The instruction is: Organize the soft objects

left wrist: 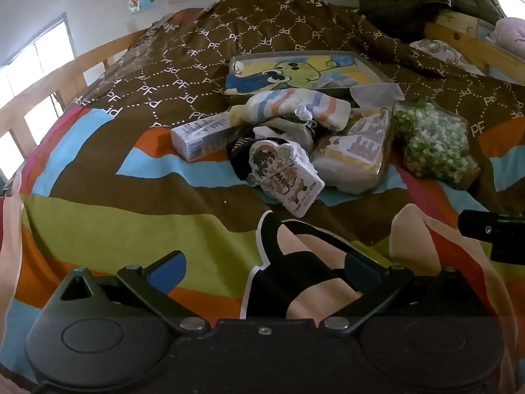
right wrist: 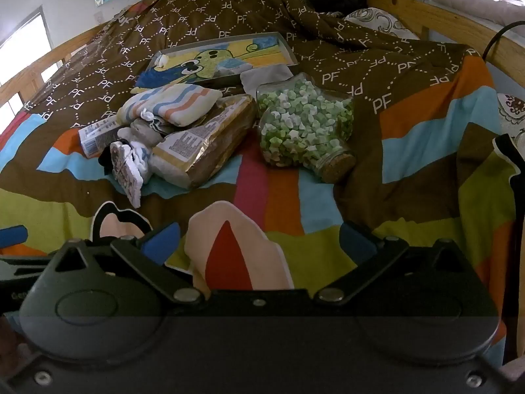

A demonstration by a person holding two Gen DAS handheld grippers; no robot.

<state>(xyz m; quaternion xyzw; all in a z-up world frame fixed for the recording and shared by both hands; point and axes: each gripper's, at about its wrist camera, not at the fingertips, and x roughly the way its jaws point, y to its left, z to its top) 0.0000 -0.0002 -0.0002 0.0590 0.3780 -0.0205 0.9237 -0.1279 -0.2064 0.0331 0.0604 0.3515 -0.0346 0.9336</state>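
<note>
Setting: a wooden-railed bed under a brown quilt printed with white letters and broad colour bands [left wrist: 108,203], posters on the wall behind.
Landmark: the shallow grey tray lined with a green cartoon-character cloth [right wrist: 226,53], lying flat at mid-bed.
Soft objects: a folded pastel-striped cloth bundle [left wrist: 295,106] just in front of the tray, topping a heap; under and before it, grey and white socks with a cartoon card label [left wrist: 285,177].
Other heap items: a white rectangular carton [left wrist: 197,138] to the tray's front left; a gold-and-clear plastic packet [right wrist: 203,151] in front of the tray, touching the cloth heap.
Outward: a star-shaped glass jar of green and white paper stars with a cork stopper [right wrist: 305,128], to the tray's front right, beside the packet.
Left gripper [left wrist: 262,262]: spread wide, nothing between the blue pads, hovering over bare quilt well short of the heap.
Right gripper [right wrist: 262,239]: likewise fully spread and empty, aimed downward toward the jar side.
Step in hand: apparently the approach; nothing lifted yet.
Next move calls for: advancing on the striped bundle, closing on a thick fold, then carrying it to the tray without dragging the socks.
</note>
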